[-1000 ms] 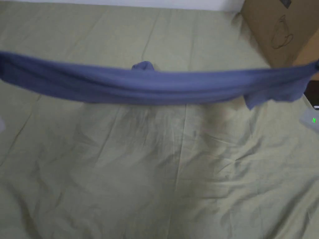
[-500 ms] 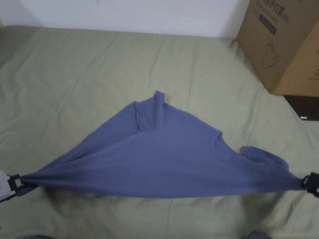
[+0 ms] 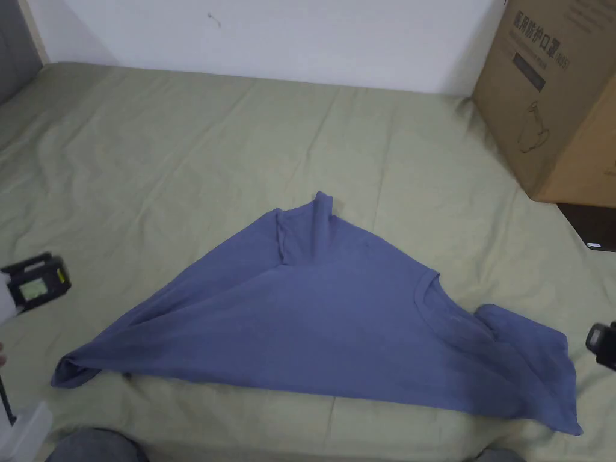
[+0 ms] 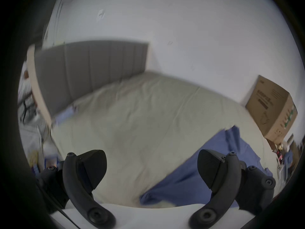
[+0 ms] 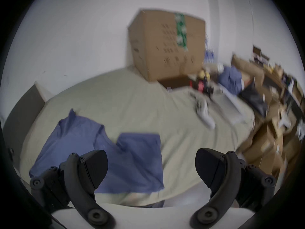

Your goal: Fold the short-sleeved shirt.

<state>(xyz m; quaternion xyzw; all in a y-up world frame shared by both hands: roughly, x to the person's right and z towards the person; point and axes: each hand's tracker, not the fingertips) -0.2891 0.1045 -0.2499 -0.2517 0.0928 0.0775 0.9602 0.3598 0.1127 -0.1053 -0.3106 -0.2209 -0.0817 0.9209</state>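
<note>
Lying released on bed (image 3: 180, 150): shirt (image 3: 325, 313) | both grippers, left (image 4: 151, 169) and right (image 5: 151, 168), now spread wide, seemingly empty

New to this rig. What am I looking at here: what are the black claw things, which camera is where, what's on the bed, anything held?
No robot arm: a person holds a two-jaw gripper in each hand. The head view comes from a camera on the person's head; each of the other two rides on a gripper, so its own black jaws show at the bottom. The left gripper and right gripper both stand open and hold nothing. A blue short-sleeved shirt lies spread in a rough triangle on the green bedsheet. A cardboard box stands at the far right.
</note>
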